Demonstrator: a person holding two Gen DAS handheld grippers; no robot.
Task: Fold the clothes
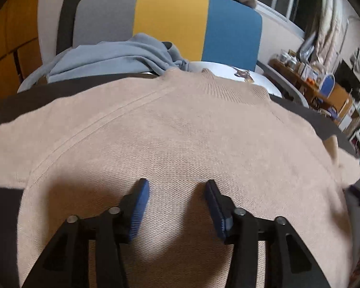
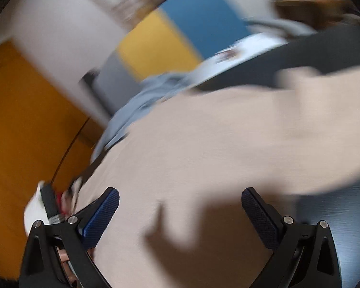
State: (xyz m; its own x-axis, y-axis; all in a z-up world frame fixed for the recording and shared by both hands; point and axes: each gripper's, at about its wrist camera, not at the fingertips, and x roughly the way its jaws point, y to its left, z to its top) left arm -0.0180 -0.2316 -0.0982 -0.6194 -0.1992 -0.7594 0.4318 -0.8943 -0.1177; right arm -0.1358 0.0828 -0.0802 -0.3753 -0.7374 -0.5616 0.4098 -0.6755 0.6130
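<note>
Beige sweater (image 1: 180, 132) lay spread flat across the dark counter (image 1: 9, 105); the left hand-held gripper (image 1: 177, 187) hovered over it, jaws apart and empty. Grey garment (image 1: 112, 57) crumpled at the far edge.

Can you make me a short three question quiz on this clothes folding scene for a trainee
1. True or false: the left gripper is clamped on the beige sweater.
2. Which garment lies bunched beyond the sweater's collar? A) grey hoodie B) red scarf C) striped sock
3. Fill in: the panel behind the clothes has grey, ____ and blue stripes.

Key: 1 false, its jaws stand open above the fabric; 2 A; 3 yellow.
</note>
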